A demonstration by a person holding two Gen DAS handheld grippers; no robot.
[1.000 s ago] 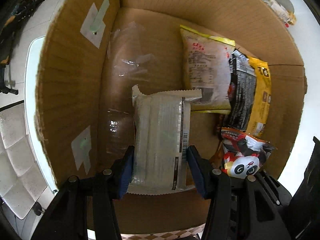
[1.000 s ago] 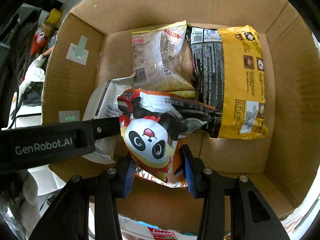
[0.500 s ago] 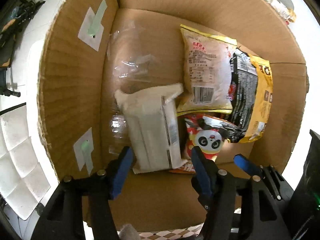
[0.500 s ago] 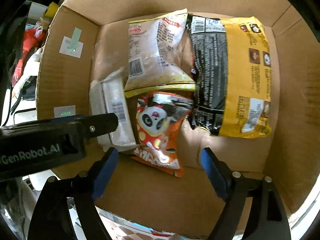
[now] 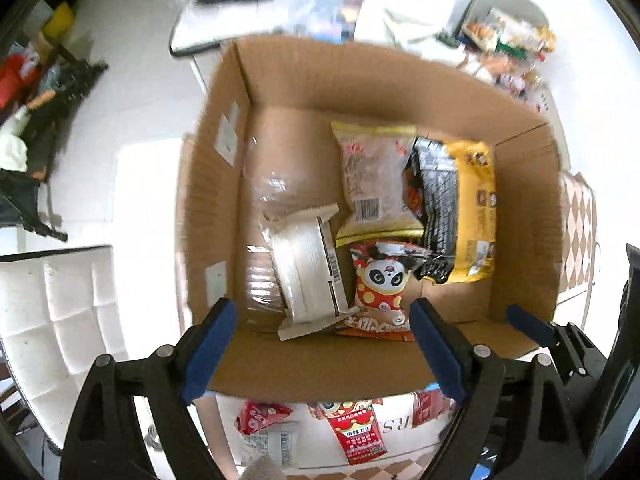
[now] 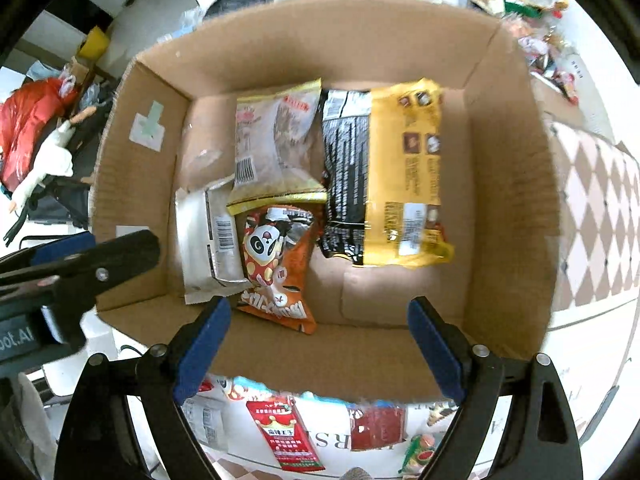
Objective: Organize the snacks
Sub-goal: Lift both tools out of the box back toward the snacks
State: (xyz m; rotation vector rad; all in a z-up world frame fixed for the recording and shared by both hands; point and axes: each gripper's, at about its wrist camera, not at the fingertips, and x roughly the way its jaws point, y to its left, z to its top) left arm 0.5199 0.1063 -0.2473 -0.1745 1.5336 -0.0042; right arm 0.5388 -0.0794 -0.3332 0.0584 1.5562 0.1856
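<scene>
Both grippers have pulled up out of the box [image 5: 360, 80], jaws wide and empty, panda bag [image 5: 378, 280] and white pack [image 5: 308, 272] lying mid-frame. Next I'd grab the red packet [image 6: 290, 438] at bottom centre, pinching its edge.

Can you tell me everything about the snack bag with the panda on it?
The red-orange crinkly foil snack bag with a cartoon panda face lies flat on the floor of the brown cardboard box, sealed. Yellow dots surround the panda. It touches the white wrapped packet beside it; the pale yellow-edged bag overlaps its top. No gripper touches it.
</scene>
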